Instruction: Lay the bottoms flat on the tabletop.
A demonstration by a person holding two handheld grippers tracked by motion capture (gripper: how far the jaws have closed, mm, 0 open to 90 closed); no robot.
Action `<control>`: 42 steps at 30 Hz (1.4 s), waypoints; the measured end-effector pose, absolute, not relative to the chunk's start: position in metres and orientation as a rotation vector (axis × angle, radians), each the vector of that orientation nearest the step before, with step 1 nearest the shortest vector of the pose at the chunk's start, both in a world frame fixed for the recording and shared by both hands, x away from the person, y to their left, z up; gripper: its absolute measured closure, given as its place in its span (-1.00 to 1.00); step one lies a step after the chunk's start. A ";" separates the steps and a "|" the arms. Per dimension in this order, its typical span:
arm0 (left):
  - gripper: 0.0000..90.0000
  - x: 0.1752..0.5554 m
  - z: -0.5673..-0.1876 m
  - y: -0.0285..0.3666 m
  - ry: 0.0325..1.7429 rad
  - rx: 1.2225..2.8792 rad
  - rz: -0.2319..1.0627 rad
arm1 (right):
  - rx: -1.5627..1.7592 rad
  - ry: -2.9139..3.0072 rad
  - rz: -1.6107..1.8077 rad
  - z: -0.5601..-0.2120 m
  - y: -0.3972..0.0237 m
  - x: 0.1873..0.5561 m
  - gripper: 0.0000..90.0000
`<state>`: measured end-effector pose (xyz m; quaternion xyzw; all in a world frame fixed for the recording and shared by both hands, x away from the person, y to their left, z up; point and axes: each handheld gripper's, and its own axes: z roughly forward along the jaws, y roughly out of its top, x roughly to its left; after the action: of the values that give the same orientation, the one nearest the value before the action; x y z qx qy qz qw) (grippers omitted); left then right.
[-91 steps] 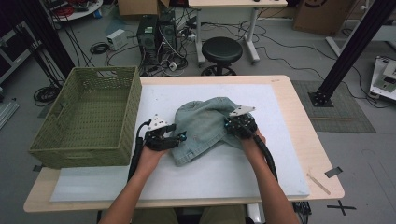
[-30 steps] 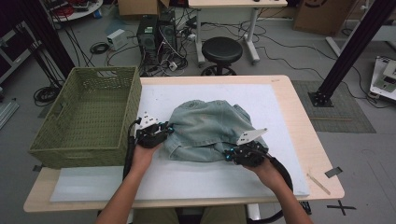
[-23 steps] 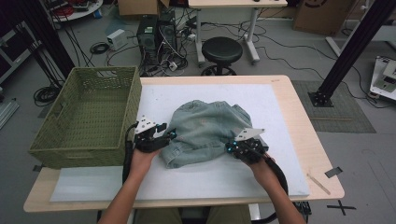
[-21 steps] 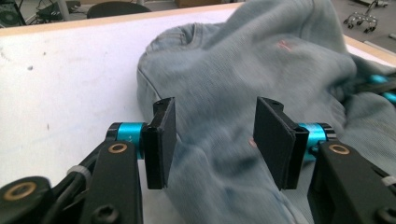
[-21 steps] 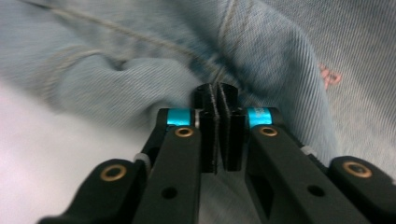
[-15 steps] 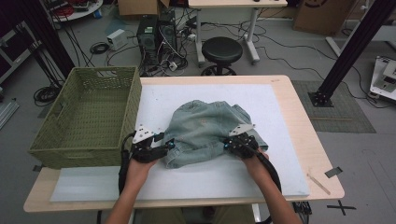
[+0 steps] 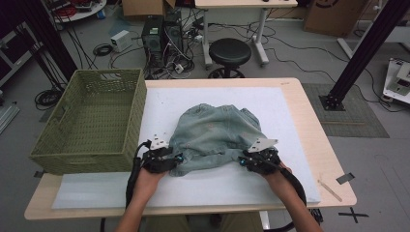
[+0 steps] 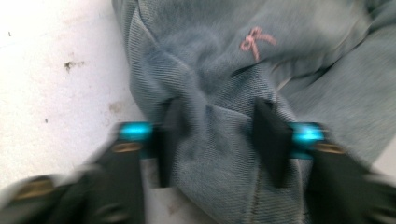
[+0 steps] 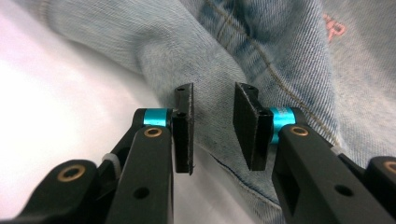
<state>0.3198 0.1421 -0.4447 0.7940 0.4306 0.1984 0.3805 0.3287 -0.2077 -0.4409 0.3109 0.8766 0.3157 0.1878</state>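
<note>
Two hands at near edge of counter point(image 7: 309, 121), forearms entering from below, each holding claw low and level. Crumpled denim garment point(image 7: 215, 135) lies mid-counter on white mat point(image 7: 290, 111). Left claw point(image 8: 212, 135) just been closing, pads pinching fold at garment's near-left hem. Right claw point(image 9: 212, 130) just been opening, jaws apart, released, over near-right hem. Green basket point(image 7: 92, 121) at left.

The high view is evenly and softly lit, with faint shadows and slight bowing at its edges. The left gripper view is smeared by motion blur, its jaws and the denim garment point(image 8: 219, 84) soft. The right gripper view is sharp on the jaws, while the white mat point(image 9: 60, 88) glares, overexposed.
</note>
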 end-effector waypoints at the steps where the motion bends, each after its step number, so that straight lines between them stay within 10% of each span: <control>1: 0.78 0.320 -0.445 0.142 1.097 2.025 0.533 | 0.874 2.460 0.902 -0.442 -0.207 0.331 0.58; 11: 0.93 0.328 -0.430 0.160 1.173 1.808 0.681 | 0.907 2.423 0.876 -0.436 -0.204 0.344 0.99; 42: 0.44 0.323 -0.428 0.159 1.057 1.717 0.661 | 0.723 2.465 1.177 -0.420 -0.186 0.317 0.63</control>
<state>0.3228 0.1586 -0.4279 0.7063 0.4350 0.2718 0.4880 0.3168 -0.1865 -0.4203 0.2527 0.8615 0.4114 0.1573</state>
